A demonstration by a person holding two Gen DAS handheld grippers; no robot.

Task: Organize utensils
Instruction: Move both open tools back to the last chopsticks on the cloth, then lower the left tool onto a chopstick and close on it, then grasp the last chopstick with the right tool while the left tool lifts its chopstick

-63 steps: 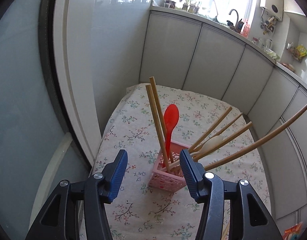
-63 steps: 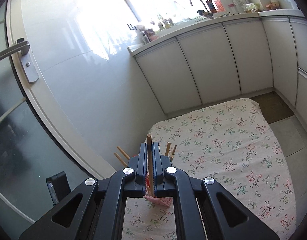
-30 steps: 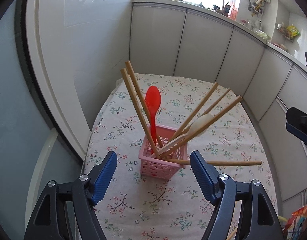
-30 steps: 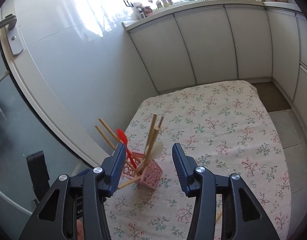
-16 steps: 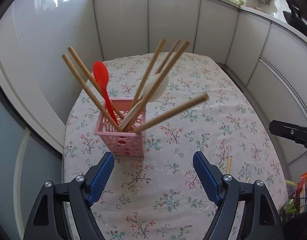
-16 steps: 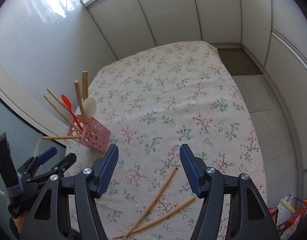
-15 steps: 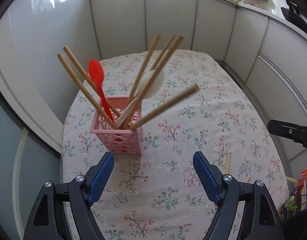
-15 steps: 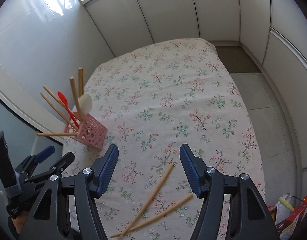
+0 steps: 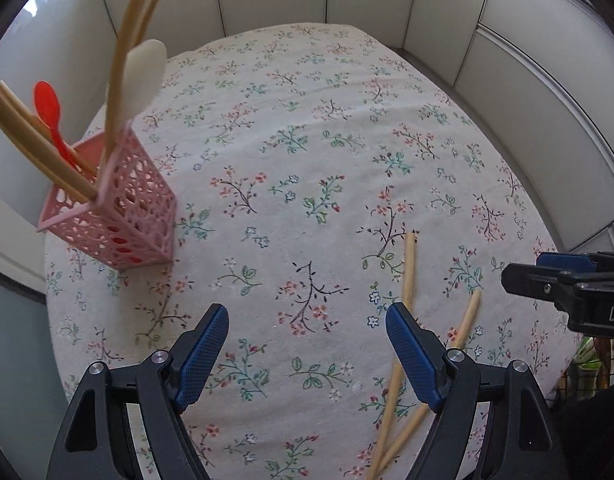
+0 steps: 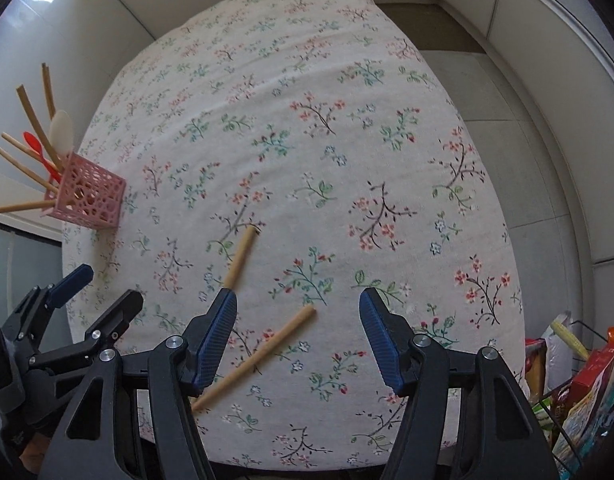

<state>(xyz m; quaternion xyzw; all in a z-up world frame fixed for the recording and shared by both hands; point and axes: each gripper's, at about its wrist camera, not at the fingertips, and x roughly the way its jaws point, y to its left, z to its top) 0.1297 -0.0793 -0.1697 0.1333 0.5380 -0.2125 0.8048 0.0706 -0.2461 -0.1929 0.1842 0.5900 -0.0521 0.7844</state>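
A pink lattice basket [image 9: 119,216] stands at the table's left edge. It holds several wooden chopsticks, a red spoon [image 9: 49,108] and a white spoon [image 9: 145,76]. Two loose chopsticks lie on the floral cloth near the front. The nearer chopstick [image 10: 267,350] slants below my right gripper [image 10: 299,298], which is open and holds nothing. The farther chopstick [image 10: 239,258] runs behind that gripper's left finger. My left gripper [image 9: 307,314] is open and empty over bare cloth. Both loose sticks, one [image 9: 407,272] and the other [image 9: 469,316], lie by its right finger. The basket [image 10: 91,196] also shows in the right wrist view.
The floral cloth [image 10: 347,140] covers the whole table. White cabinet fronts [image 9: 527,80] curve around the far and right sides, with tiled floor [image 10: 527,152] to the right. A wire rack of packets [image 10: 579,380] stands at the near right corner.
Both grippers have tipped downward and sunk toward the near part of the table. The basket has slid to the left in both views. The loose chopsticks now lie close under the fingers.
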